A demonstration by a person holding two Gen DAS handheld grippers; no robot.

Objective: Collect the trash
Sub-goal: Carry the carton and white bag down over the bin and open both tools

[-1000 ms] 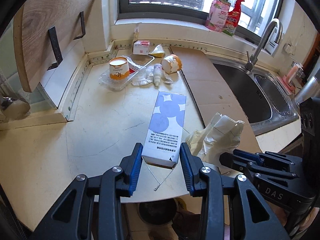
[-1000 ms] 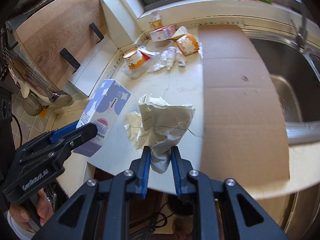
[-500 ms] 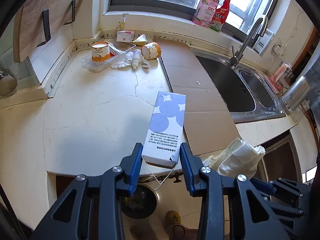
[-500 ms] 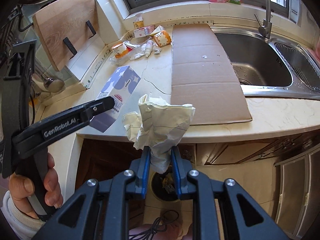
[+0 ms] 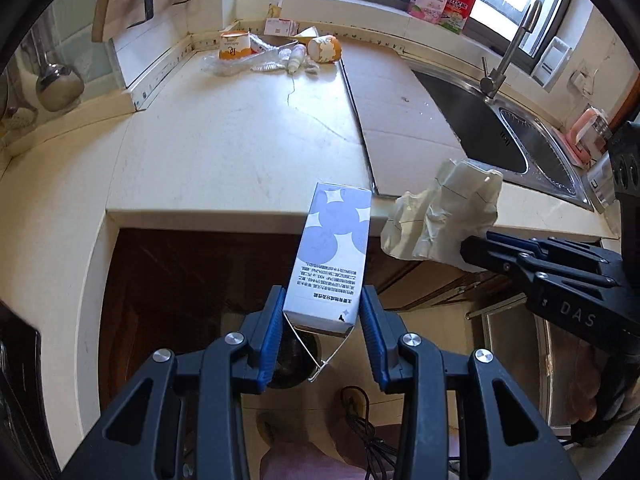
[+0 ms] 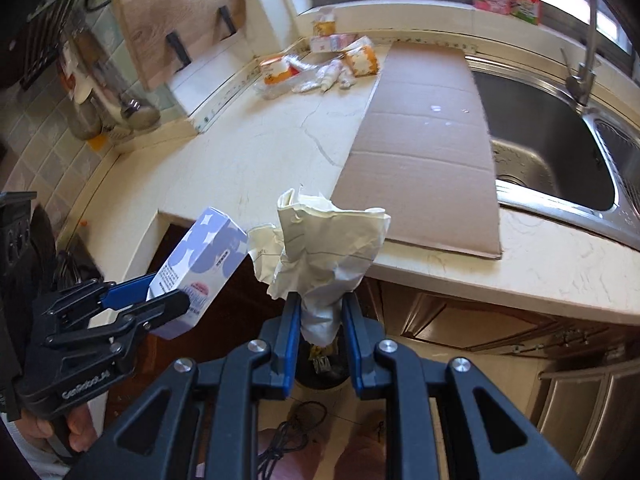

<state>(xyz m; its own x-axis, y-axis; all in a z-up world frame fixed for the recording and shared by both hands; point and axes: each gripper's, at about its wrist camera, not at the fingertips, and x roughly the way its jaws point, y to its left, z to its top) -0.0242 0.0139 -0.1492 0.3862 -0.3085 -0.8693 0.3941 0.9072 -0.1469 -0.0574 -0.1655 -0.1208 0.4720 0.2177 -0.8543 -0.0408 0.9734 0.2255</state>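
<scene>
Left gripper (image 5: 322,322) is pinching the bottom end of a blue-and-white carton (image 5: 334,250), holding it out past the countertop (image 5: 240,148) edge above a dark bin (image 5: 294,364) on the floor. Right gripper (image 6: 320,322) is squeezing a crumpled paper wad (image 6: 326,248), also hanging off the counter, just beside the carton.

Change since the earlier frames: the left gripper (image 5: 322,330) and its blue-and-white carton (image 5: 332,256) now hang past the table (image 5: 240,152) edge, over the floor. The right gripper (image 6: 320,320) and its crumpled paper (image 6: 328,248) likewise clear the edge, a dark bin (image 6: 320,368) beneath them.
</scene>
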